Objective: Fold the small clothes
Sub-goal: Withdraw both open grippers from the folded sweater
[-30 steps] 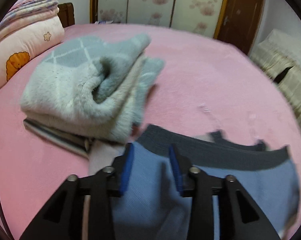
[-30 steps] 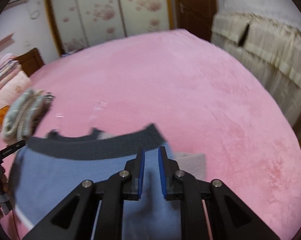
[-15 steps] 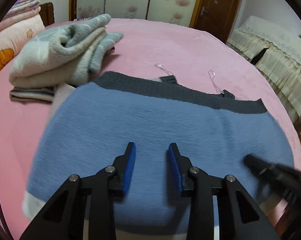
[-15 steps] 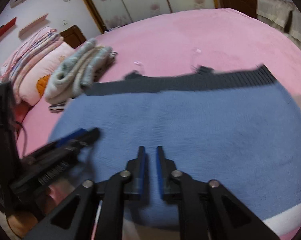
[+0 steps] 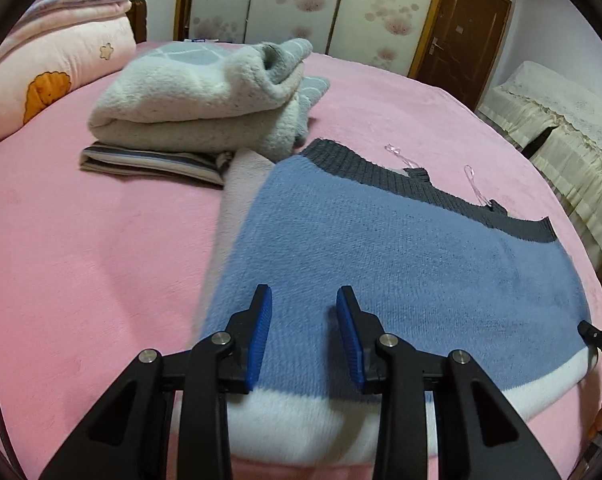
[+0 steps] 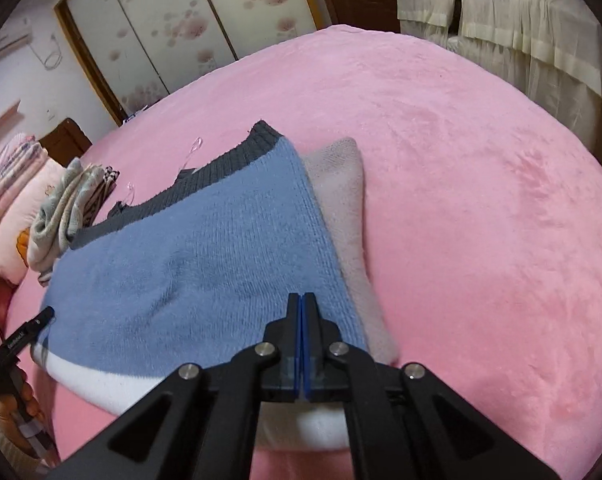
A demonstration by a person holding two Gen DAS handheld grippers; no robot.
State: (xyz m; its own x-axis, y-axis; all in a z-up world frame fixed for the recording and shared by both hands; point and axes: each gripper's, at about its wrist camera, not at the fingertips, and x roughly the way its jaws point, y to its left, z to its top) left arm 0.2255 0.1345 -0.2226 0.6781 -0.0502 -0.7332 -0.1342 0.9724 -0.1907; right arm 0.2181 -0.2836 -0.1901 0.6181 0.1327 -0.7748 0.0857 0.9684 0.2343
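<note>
Blue knit sweater (image 5: 401,264) now lies flat on the pink bed (image 5: 81,248), centre frame — a sec ago it was bunched up, mid-air. Left gripper (image 5: 304,312) wide open, holds nothing. Right gripper (image 6: 302,312) pads pressed together over sweater's edge; can't tell if cloth is pinched. Folded pile (image 5: 205,100) upper left. Spread done — sleeves prob. next.

Bed (image 5: 81,248): covered with a pink fleece sheet.
Near edge: blue knit sweater (image 5: 401,264) with dark grey ribbed band and white band, lying flat.
Beside sweater: stack of folded clothes (image 5: 197,108), fluffy grey-white on top, striped piece beneath.
Head end: pink cartoon-print pillow (image 5: 57,80).
</note>
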